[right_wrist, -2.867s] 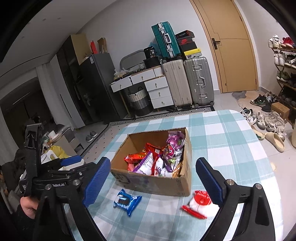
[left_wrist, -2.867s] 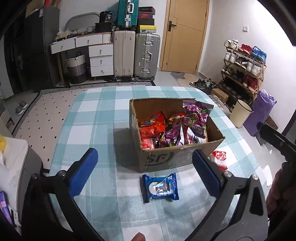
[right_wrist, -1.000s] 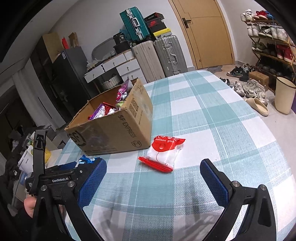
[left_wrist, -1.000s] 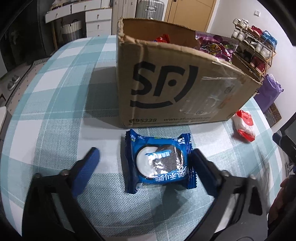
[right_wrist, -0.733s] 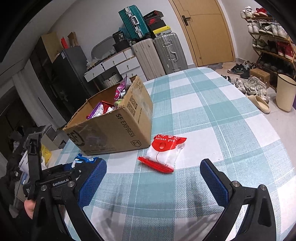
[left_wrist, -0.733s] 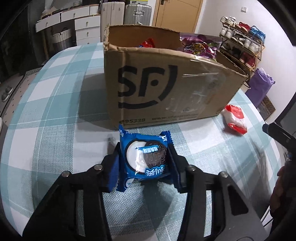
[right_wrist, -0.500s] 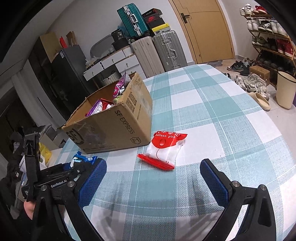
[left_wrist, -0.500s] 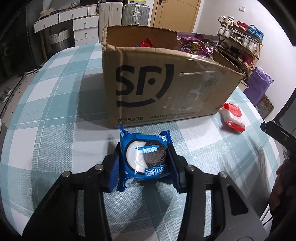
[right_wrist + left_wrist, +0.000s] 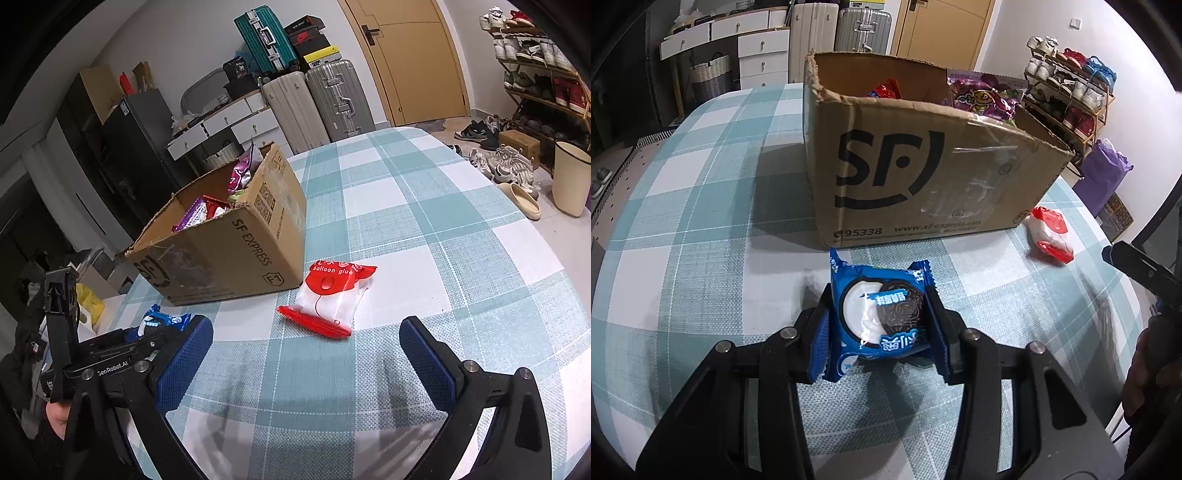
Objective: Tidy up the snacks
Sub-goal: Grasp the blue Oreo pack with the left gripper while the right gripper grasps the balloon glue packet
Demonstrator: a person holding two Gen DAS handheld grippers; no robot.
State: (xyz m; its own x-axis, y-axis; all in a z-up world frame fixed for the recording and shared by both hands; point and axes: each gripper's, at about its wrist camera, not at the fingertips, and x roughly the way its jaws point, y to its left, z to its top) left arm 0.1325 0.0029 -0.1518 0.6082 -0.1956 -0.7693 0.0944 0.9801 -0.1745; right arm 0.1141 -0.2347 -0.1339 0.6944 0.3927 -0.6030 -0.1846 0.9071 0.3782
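Note:
My left gripper (image 9: 879,321) is shut on a blue cookie packet (image 9: 882,314) and holds it just above the tablecloth, in front of the cardboard box (image 9: 923,177) of snacks. The packet also shows in the right wrist view (image 9: 162,319), with the box (image 9: 236,243) behind it. A red and white balloon-glue packet (image 9: 330,299) lies on the table right of the box, also in the left wrist view (image 9: 1049,236). My right gripper (image 9: 306,354) is open and empty, just short of that packet.
The table (image 9: 443,221) has a teal checked cloth and a rounded edge. Suitcases (image 9: 317,99), drawers and a door stand behind. A shoe rack (image 9: 546,74), loose shoes and a bin (image 9: 570,184) are on the floor to the right.
My left gripper closed on the blue cookie packet and lifted it slightly off the cloth. My right gripper moved closer to the red and white packet, still open.

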